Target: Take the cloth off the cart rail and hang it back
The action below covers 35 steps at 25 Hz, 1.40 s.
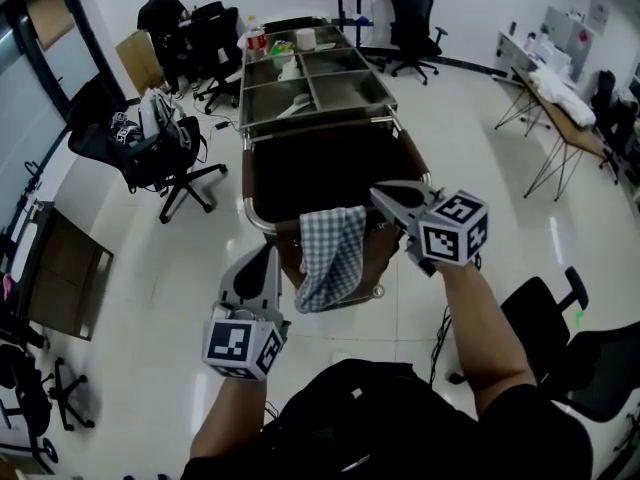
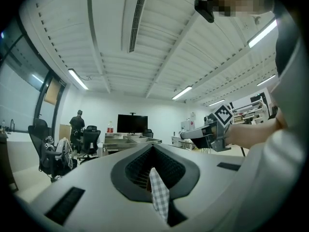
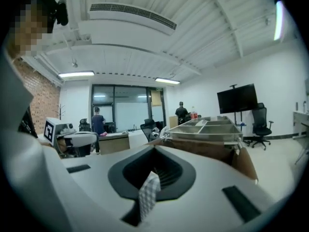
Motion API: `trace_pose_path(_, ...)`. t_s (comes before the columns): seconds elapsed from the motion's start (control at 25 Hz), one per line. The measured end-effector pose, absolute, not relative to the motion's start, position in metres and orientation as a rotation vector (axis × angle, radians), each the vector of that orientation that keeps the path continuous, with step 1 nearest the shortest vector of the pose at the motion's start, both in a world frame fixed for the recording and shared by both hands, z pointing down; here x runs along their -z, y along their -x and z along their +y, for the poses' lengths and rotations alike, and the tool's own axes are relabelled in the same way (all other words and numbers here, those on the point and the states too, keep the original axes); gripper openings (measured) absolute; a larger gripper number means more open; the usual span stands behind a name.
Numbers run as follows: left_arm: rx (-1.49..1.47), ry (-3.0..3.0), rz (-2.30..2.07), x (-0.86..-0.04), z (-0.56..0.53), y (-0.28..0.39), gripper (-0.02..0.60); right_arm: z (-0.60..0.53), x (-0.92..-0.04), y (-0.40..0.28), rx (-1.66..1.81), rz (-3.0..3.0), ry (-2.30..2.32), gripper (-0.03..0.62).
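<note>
No word, brand or number is showing legibly anywhere; the marker cube [image 1: 455, 230] is carrying only a black-and-white square pattern.

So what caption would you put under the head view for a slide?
Left gripper and right gripper each pinch the checked cloth draped over the cart rail.

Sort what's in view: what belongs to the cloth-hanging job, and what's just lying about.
Job in hand:
checked cloth, draped over the cart rail
left claw and right claw, each shut on a bit of the cloth

Lying about:
steel trays further along the cart
bottle
office chair
folding table
</note>
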<state>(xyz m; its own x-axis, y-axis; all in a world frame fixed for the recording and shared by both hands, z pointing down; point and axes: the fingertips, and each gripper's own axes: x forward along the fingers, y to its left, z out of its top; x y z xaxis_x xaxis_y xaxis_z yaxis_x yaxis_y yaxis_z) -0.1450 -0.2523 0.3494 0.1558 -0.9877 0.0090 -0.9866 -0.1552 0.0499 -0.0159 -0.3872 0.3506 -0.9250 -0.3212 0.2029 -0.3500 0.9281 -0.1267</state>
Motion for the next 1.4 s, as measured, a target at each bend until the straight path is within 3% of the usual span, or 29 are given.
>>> trace_pose_path(0.28, 0.008, -2.387, -1.994, -0.357, -0.195, 0.135, 0.0, -0.304, -0.334, -0.004, -0.322, -3.093, -0.656, 0.011)
trace_pose_path(0.88, 0.007, -2.425, -1.773, -0.407, -0.079, 0.089, 0.0, -0.147, -0.394, -0.044, -0.409, -2.962, -0.865, 0.011)
trace_pose_path(1.4, 0.002, -2.443, -1.727, -0.42, -0.051, 0.077, 0.0, -0.107, -0.438, -0.051, -0.397, -2.84, -0.878, 0.011)
